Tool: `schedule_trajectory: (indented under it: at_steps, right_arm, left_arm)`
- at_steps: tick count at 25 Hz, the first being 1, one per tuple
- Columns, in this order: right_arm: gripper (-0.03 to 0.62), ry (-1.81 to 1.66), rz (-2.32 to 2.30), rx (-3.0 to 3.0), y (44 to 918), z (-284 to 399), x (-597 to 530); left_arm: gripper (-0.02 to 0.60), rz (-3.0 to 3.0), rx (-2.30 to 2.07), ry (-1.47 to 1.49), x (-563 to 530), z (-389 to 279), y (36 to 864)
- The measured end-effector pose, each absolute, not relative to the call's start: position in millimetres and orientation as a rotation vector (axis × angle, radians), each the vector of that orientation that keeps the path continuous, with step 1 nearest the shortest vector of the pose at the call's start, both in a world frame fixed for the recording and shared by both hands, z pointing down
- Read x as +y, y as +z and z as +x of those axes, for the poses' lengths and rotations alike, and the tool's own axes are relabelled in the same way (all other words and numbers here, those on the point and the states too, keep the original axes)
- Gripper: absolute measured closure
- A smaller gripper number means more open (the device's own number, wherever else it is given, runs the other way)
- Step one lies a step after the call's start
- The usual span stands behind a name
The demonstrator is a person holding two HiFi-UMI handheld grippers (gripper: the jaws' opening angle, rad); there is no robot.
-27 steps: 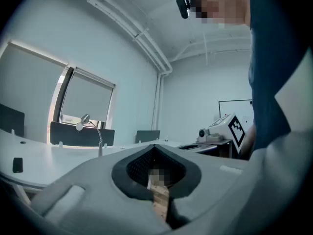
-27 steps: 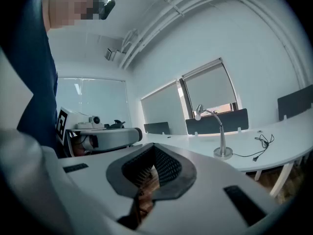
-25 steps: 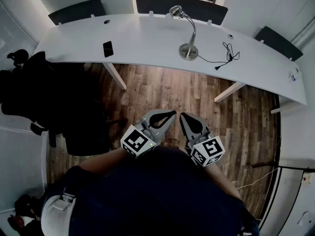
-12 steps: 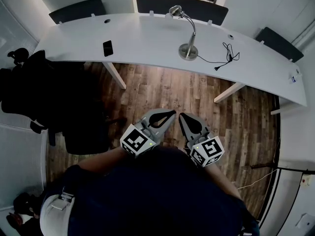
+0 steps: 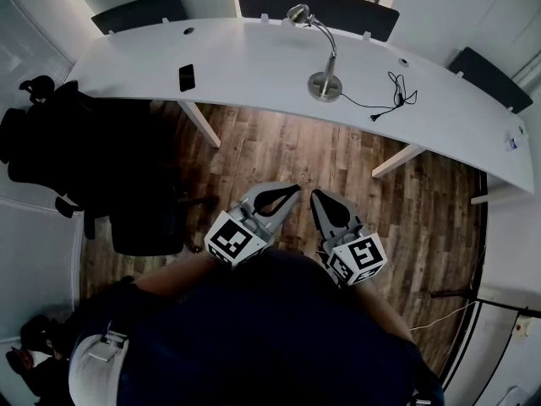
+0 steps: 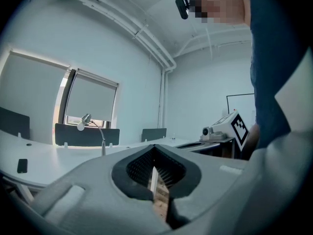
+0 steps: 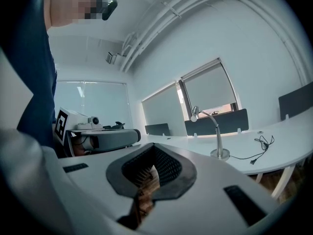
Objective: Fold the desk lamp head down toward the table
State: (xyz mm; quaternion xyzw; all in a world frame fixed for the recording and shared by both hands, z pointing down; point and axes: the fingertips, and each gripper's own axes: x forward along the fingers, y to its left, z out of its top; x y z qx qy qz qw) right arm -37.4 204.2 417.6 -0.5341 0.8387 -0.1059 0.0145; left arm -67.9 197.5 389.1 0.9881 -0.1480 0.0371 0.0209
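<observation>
The left gripper [image 5: 293, 191] and right gripper [image 5: 314, 194] have edged slightly toward the table [image 5: 254, 66], both pinched closed on nothing. The desk lamp [image 5: 325, 57] stands there, head raised, well apart from them, so folding hasn't begun

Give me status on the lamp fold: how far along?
Done: nothing. The lamp head stands raised on its curved neck above the desk.
In hand: nothing. The left gripper and right gripper are both shut and empty, held over the wood floor, short of the desk.
Left: reach the desk lamp, take its head or neck, and bend it down toward the tabletop.
</observation>
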Motion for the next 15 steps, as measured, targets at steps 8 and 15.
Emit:
schedule_trajectory:
  at_steps: [8, 15]
  right_arm:
    - [0.585, -0.378, -1.620, 2.620, 426, -24, 181]
    - [0.585, -0.338, -1.700, 2.604, 424, -12, 117]
  left_arm:
    - [0.575, 3.038, -0.558, 0.103, 165, -61, 395]
    - [0.575, 3.059, -0.516, 0.029, 92, -52, 386]
